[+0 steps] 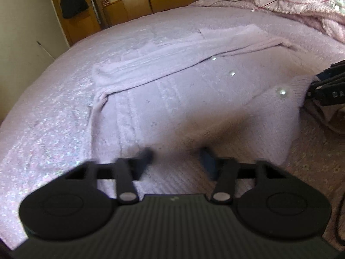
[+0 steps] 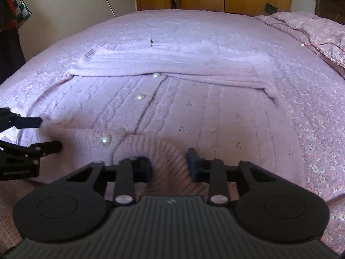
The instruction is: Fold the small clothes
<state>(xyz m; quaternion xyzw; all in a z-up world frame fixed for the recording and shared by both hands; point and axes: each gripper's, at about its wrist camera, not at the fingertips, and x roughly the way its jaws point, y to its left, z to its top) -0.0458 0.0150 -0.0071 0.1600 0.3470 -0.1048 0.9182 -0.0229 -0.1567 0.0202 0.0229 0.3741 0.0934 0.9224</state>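
A wide bed (image 2: 215, 26) under a lilac cover stretches ahead of both sets of jaws, and a lilac knitted cardigan (image 2: 194, 108) lies spread on it, its sleeves already folded across the far part. The near hem is bunched up between the jaws of the right gripper (image 2: 169, 164) and the left gripper (image 1: 176, 161), both partly closed around the knit, though I cannot tell whether they pinch it. Pearl buttons (image 2: 104, 140) sit just beyond; the body fold seems left.
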